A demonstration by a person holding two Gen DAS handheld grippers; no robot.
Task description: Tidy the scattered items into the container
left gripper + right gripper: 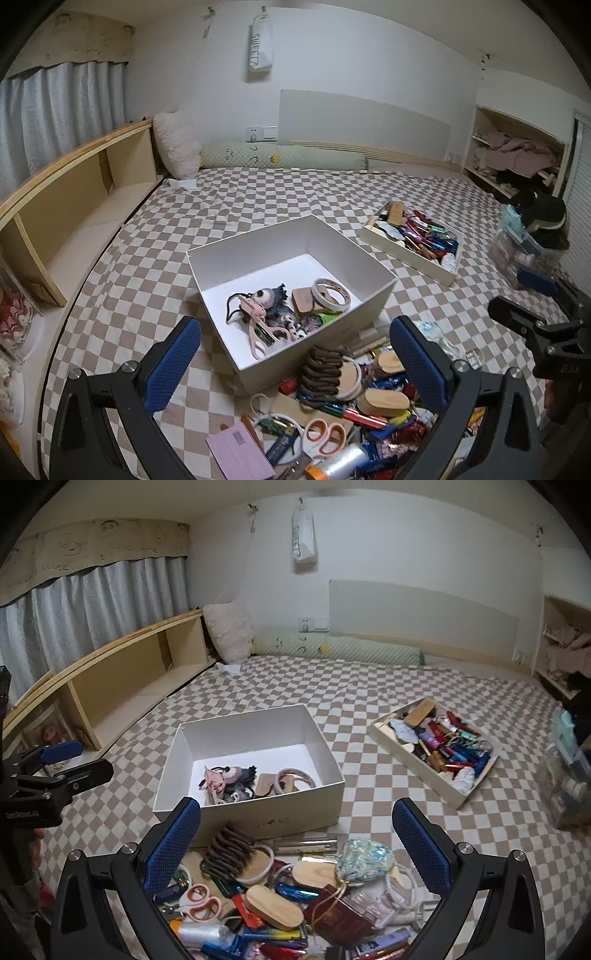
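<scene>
A white open box stands on the checkered bed and holds a knitted toy, a pink eyelash curler and a tape roll. A pile of scattered items lies in front of it: a brown hair claw, wooden ovals, orange-handled scissors, a blue-patterned pouch. My left gripper is open and empty above the pile. My right gripper is open and empty above the pile.
A shallow white tray full of small colourful items sits at the right of the bed. A wooden shelf runs along the left. A clear container stands at the far right. Pillows lie at the head.
</scene>
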